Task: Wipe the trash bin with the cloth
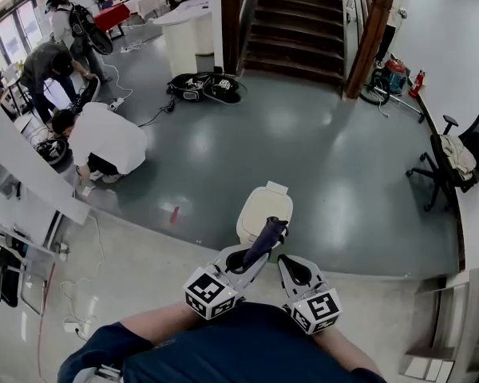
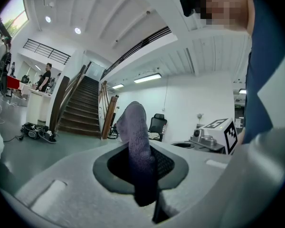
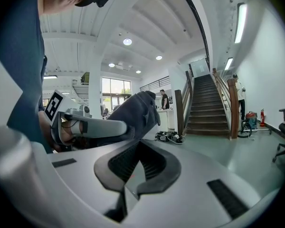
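head view: one cloth [image 1: 265,242], one bin [image 1: 263,204].

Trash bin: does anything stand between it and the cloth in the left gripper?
Nothing visible does. The cloth, held by the left gripper, overlaps the near edge of the white trash bin in the head view.

far ahead of you a dark staircase [image 1: 295,22] climbs; a person in white [image 1: 108,138] crouches at the left, a black office chair [image 1: 457,159] stands right.
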`<action>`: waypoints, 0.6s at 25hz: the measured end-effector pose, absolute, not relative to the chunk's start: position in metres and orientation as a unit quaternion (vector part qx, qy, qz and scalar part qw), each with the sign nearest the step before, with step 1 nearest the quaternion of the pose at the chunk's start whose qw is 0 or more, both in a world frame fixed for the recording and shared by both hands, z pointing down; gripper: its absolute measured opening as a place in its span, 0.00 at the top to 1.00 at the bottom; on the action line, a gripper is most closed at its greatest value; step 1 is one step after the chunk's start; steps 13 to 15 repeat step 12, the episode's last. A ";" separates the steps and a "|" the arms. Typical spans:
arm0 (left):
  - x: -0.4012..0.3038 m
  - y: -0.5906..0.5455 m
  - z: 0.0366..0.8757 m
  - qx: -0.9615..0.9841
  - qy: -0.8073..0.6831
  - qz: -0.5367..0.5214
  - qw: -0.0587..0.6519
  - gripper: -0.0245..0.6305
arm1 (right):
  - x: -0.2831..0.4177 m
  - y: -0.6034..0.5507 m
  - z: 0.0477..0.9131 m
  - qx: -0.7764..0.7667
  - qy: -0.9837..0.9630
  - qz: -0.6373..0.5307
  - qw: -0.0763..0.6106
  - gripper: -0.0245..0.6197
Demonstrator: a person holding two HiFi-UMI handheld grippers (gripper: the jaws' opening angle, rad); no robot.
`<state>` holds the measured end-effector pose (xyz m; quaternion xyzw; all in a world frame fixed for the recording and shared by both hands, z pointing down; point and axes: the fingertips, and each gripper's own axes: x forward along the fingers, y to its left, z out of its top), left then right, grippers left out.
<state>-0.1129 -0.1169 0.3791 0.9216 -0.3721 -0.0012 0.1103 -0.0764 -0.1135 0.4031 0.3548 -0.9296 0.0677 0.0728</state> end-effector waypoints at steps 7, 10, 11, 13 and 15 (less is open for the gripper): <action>-0.112 -0.112 0.380 0.922 -0.372 -0.002 0.109 0.89 | -0.075 -0.109 0.404 0.350 -0.931 0.066 0.074 0.95; -0.115 -0.108 0.380 0.923 -0.370 -0.002 0.109 0.89 | -0.078 -0.106 0.405 0.351 -0.931 0.069 0.074 0.95; -0.117 -0.107 0.380 0.923 -0.369 -0.002 0.109 0.89 | -0.079 -0.104 0.406 0.351 -0.931 0.069 0.075 0.95; -0.118 -0.105 0.380 0.923 -0.368 -0.002 0.109 0.89 | -0.081 -0.103 0.406 0.351 -0.931 0.069 0.076 0.95; -0.118 -0.105 0.380 0.923 -0.368 -0.002 0.109 0.89 | -0.081 -0.103 0.406 0.351 -0.931 0.069 0.076 0.95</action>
